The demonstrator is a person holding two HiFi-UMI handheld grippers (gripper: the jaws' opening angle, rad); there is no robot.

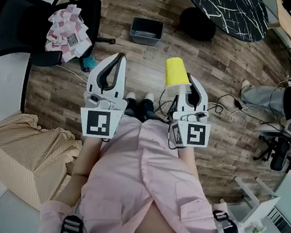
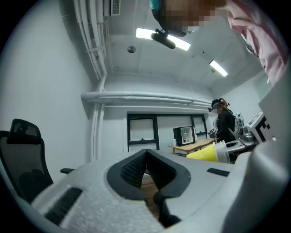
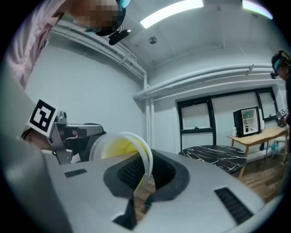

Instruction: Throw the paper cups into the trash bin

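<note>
The yellow paper cup (image 1: pixel 176 72) is sitting in your right gripper (image 1: pixel 187 87). In the right gripper view its jaws are closing on the wall of the paper cup (image 3: pixel 119 149) just under the white rim, and the narrow end is pointing away from you. You are holding this gripper in front of your body, above the wooden floor (image 1: pixel 121 6), with its marker cube towards you.

Your left gripper (image 1: pixel 114 65) is hanging at the 9 o'clock side of the cup, level with the right one and a little apart from it. In the left gripper view its jaws are pressing together with nothing between them, and the paper cup (image 2: pixel 203 154) is showing at the 3 o'clock side.

The trash bin (image 1: pixel 146 31) is standing on the floor at 11 o'clock from the cup, well apart from it, and the floor between them is looking free.

A black office chair (image 1: pixel 15 20) with patterned papers (image 1: pixel 67 26) on its seat is standing at 10 o'clock from the left gripper. A round black table (image 1: pixel 228 10) is at 1 o'clock from the cup. Another person (image 1: pixel 278 100) is sitting at 3 o'clock, with cables (image 1: pixel 225 104) lying between. A beige cloth (image 1: pixel 26 152) is covering something at 8 o'clock.
</note>
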